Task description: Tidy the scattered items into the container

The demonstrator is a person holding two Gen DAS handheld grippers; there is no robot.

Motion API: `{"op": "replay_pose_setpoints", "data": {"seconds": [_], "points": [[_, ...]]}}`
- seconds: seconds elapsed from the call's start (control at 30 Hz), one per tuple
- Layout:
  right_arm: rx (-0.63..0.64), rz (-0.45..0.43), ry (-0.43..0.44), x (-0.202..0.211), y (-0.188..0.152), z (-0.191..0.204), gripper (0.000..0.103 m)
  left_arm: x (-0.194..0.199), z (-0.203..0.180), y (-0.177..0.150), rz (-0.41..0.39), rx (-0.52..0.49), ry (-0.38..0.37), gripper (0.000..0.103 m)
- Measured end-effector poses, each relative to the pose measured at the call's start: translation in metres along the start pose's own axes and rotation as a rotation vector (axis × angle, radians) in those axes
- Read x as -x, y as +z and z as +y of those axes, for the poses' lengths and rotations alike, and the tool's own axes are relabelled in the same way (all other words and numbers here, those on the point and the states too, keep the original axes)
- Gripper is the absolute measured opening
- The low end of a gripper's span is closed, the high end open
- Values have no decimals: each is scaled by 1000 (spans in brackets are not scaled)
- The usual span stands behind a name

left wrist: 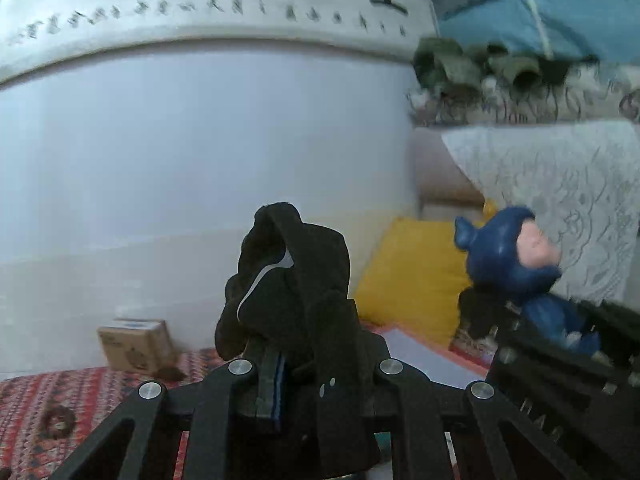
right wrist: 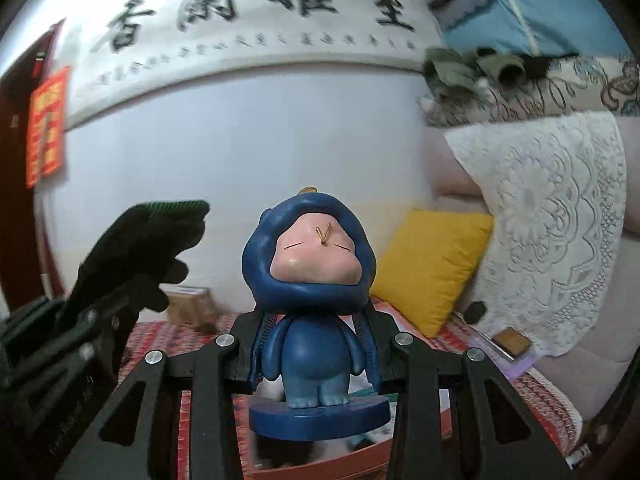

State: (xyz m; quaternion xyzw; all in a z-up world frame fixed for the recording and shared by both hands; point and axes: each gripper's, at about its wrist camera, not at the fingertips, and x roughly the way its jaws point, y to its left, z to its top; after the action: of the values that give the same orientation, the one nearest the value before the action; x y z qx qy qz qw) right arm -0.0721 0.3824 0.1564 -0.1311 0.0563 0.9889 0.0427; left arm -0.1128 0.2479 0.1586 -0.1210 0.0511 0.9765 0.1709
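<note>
wall scroll with large calligraphy 香蘭雅室, small script illegible

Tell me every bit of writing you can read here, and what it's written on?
"香蘭雅室": large brush characters on the white wall scroll, my best reading.
Small characters along the scroll's lower edge: too blurred to read.
Red paper notice by the door: gold writing, unreadable.
Cardboard box: printed marks too blurred.
Blue figurine and black glove: no text visible.

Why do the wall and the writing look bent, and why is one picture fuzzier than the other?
Both views use fisheye lenses, so the scroll and wall edge bow. The left wrist view is motion-blurred: the figurine smears, though the black cloth in the left gripper stays crisp. The right wrist view is sharper on the figurine in the right gripper, with dark corners.
</note>
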Motion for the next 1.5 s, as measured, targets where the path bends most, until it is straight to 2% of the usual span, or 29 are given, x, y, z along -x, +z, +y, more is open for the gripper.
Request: {"op": "replay_pose_setpoints", "data": {"seconds": [0.13, 0.23, 0.33, 0.4, 0.43, 0.47, 0.5, 0.6, 0.8, 0.9, 1.07, 1.27, 1.37, 1.5], "points": [[-31, 123, -55, -64, -12, -32, 40, -62, -13, -20, 106, -8, -31, 16], [-47, 267, -64, -123, -36, -53, 40, -113, -18, -40, 192, -30, -36, 16], [-28, 463, -4, -186, -67, -63, 42, -155, -16, -62, 309, -3, -67, 28], [15, 551, -44, -213, -85, -63, 69, -168, -11, -72, 352, 29, -70, 76], [37, 559, -79, -220, -90, -64, 74, -171, -10, -74, 358, 41, -54, 83], [59, 536, -113, -219, -91, -64, 82, -172, -7, -75, 358, 51, -36, 92], [75, 516, -131, -217, -90, -63, 86, -171, -6, -75, 348, 55, -31, 95], [92, 470, -141, -208, -84, -59, 89, -161, -6, -71, 317, 50, -12, 101], [71, 416, -132, -185, -69, -51, 90, -131, 6, -53, 274, 48, 22, 102], [89, 371, -119, -167, -59, -34, 91, -103, 20, -46, 251, 56, 44, 102], [128, 313, -51, -129, -55, 19, 94, -55, 50, -49, 232, 61, 110, 103], [190, 282, 63, -83, -65, 99, 95, 12, 107, -71, 233, 145, 203, 103], [220, 268, 124, -61, -81, 143, 97, 38, 135, -89, 246, 160, 264, 103], [233, 309, 201, -49, -109, 186, 98, 64, 169, -120, 286, 168, 316, 103]]}}
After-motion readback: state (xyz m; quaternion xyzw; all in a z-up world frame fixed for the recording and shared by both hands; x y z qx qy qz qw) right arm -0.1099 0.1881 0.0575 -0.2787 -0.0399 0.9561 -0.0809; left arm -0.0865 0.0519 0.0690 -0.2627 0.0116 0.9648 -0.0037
